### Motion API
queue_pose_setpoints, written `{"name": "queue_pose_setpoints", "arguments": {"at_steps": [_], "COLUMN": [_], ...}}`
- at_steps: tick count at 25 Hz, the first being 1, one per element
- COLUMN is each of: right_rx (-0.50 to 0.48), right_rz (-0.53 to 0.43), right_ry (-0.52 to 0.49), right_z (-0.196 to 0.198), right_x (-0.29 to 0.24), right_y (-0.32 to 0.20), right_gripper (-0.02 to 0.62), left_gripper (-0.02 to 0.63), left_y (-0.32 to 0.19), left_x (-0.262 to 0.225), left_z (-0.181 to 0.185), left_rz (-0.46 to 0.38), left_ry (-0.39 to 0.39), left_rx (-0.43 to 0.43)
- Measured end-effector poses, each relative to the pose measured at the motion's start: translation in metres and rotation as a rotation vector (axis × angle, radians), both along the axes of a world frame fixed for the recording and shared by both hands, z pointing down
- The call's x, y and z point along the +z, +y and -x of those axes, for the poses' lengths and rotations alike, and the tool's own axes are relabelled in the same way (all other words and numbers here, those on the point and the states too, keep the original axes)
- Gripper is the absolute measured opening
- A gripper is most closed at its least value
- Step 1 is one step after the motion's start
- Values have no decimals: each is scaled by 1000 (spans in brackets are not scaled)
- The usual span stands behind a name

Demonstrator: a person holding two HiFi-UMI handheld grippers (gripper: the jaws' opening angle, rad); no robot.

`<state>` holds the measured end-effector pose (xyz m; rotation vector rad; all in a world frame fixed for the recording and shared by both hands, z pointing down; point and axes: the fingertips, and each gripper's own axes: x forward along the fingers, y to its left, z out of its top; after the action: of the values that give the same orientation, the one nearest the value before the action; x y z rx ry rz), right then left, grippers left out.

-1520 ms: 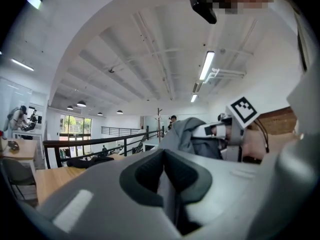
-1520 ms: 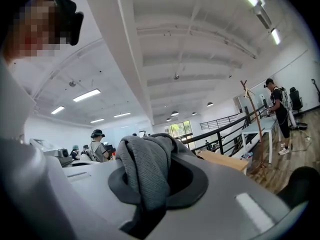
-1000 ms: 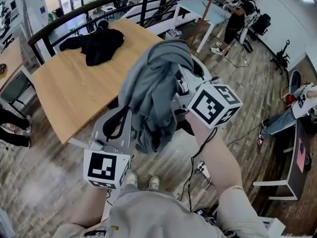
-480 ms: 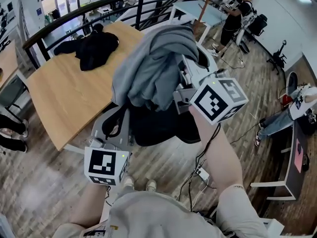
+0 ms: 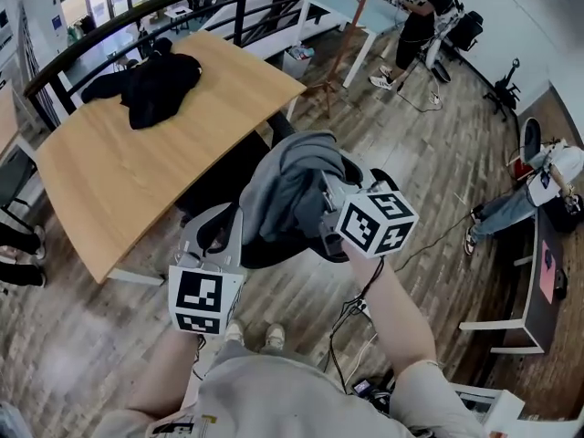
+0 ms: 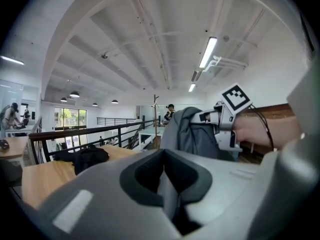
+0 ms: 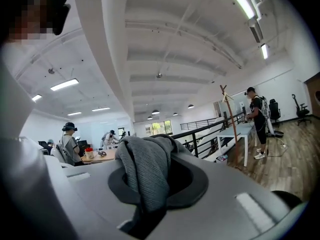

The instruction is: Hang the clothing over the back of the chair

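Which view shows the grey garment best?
The head view: the whole grey garment hangs bunched from the right gripper. The right gripper view shows only the fold pinched in its jaws; the left gripper view shows one side.

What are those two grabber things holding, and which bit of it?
The right gripper pinches the grey garment by a bunched fold of its fabric. The left gripper holds nothing; its jaws are together.

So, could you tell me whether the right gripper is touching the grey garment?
Touching. The right gripper view shows the grey garment clamped in the right gripper, fabric bulging above it.
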<state>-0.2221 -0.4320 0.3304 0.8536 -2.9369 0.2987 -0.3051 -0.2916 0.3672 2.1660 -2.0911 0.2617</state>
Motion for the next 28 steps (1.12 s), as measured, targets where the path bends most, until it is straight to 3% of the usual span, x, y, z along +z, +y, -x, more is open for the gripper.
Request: {"name": "queue_pose_setpoints", "arguments": {"at_steps": [9, 19, 24, 28], "right_rx": [146, 360, 409, 471], "right_rz": [-85, -78, -75, -99], "right_ry": [-18, -45, 39, 165], "right_z": [-115, -249, -288, -310], "right_x": [-38, -42, -7, 31], "right_y": [-6, 28, 54, 58], "right_gripper": [60, 60, 63, 64], "left_gripper": [2, 2, 2, 2], "left_y": [-23, -43, -49, -54], "left_x": [16, 17, 21, 28], "left_z": [-69, -145, -176, -193], "left_rz": [26, 21, 24, 40], "left_ry": [1, 2, -9, -23], "left_rx": [126, 270, 321, 351]}}
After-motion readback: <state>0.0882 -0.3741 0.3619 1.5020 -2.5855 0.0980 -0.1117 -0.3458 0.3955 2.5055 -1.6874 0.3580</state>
